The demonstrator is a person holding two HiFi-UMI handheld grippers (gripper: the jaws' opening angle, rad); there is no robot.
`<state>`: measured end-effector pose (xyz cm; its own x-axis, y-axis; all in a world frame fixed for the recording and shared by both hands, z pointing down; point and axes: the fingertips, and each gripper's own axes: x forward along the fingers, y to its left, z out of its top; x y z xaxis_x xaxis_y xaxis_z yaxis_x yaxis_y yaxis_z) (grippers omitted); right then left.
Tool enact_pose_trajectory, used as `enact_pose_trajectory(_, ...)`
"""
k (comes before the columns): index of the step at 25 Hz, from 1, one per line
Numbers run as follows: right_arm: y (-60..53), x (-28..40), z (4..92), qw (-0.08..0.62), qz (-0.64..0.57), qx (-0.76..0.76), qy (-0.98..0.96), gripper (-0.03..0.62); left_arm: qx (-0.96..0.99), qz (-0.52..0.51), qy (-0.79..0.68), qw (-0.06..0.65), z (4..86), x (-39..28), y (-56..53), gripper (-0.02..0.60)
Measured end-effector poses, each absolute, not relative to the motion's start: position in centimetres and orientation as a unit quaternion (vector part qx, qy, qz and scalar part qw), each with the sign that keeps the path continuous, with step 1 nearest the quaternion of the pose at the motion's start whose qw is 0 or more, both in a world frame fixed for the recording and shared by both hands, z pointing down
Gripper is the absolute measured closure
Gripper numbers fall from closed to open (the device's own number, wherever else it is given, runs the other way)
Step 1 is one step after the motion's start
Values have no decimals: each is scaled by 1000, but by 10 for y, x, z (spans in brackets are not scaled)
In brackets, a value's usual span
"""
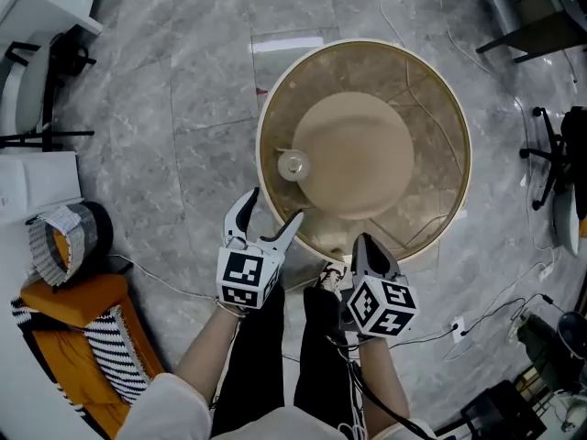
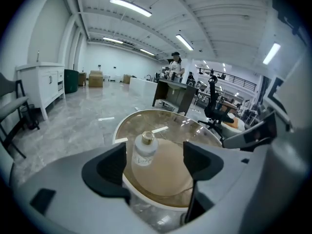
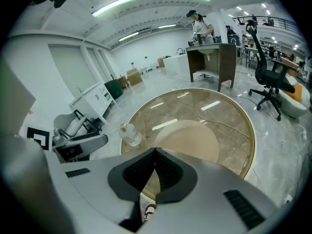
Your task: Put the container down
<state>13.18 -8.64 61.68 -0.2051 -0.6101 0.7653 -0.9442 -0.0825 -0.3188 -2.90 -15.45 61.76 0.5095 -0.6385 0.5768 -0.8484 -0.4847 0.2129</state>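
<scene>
Glass container (image 1: 293, 165) near table (image 1: 431, 108) rim, standing free

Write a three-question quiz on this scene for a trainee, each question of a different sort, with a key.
1. Multiple choice: where is the container?
A) standing upright on the round table
B) clamped in a gripper
C) lying on the floor

2. True or false: the left gripper is clamped on the container.

3. Fill in the missing word: the right gripper has nothing between its jaws, and they are ____.

Key: 1 A; 2 false, its jaws stand wide apart and clear of the container; 3 shut.
</scene>
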Motion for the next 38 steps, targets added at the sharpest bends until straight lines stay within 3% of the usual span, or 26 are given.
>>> enact_pose_trajectory(2,-83,131,597,191,424,603,-648,571,831,206,-450,256,585,-34,-145,239)
enact_pose_trajectory(4,-79,130,575,189,417,606,-651,571,832,198,-456,245,549,-37,-139,356)
enact_pose_trajectory(7,-76,133,538,186,398,612,-658,571,842,183,-458,218,495,-37,-135,415)
enact_pose_trajectory(12,-77,148,459,168,353,635,-666,571,838,192,-474,189,424,-55,-129,569)
enact_pose_trajectory(19,-60,173,350,142,247,691,-664,571,831,167,-496,188,339,-89,-117,574)
enact_pose_trajectory(26,-31,226,278,115,180,745,-632,571,835,125,-525,110,254,-93,-133,574)
enact_pose_trajectory(38,-4,276,227,102,148,740,-648,571,811,109,-567,93,210,-62,-109,574)
